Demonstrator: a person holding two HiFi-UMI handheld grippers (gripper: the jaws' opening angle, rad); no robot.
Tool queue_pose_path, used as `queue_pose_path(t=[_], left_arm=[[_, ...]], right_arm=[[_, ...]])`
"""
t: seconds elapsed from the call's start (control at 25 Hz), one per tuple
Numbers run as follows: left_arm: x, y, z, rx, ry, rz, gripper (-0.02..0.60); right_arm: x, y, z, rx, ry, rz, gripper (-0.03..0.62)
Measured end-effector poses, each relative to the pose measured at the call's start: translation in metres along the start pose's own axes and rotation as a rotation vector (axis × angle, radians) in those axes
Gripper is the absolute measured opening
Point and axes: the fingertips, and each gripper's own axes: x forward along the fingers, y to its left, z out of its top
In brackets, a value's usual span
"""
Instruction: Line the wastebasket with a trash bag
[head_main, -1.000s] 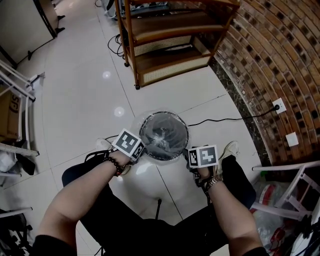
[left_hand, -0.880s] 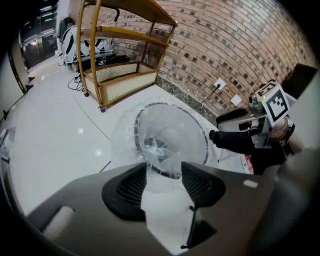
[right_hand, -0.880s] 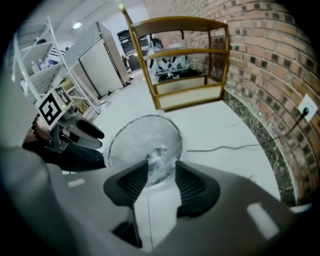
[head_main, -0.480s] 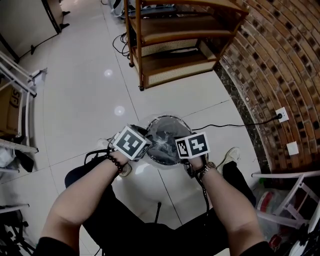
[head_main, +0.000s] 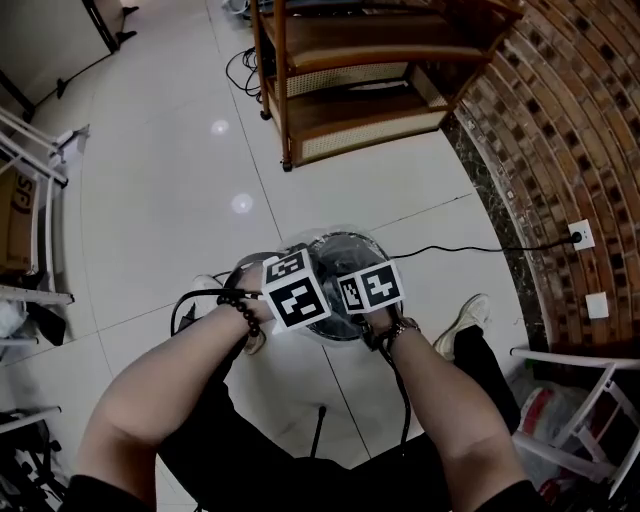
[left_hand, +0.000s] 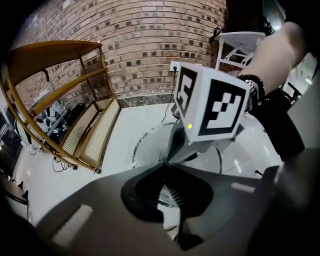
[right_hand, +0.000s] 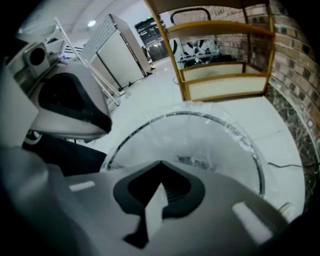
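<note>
Right gripper (right_hand: 159, 172) shifted left; wastebasket (right_hand: 185, 114) just beyond fingers (right_hand: 240, 200).

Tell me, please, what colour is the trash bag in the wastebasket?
Clear, see-through plastic: the trash bag shows best in the right gripper view, lining the wastebasket.

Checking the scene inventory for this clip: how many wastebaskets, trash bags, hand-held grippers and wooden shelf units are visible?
Wastebasket: 1
Trash bag: 1
Hand-held grippers: 2, the left hand-held gripper and the right hand-held gripper
Wooden shelf unit: 1
Total: 5
</note>
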Motion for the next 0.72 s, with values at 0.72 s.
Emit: queue_pose_path(t=[0.72], left_arm=[[-0.017,0.015,-0.020,0.089,0.085,-0.131,0.005]], right_arm=[[0.099,-0.030,-0.031,0.159,0.151,0.041,0.000]])
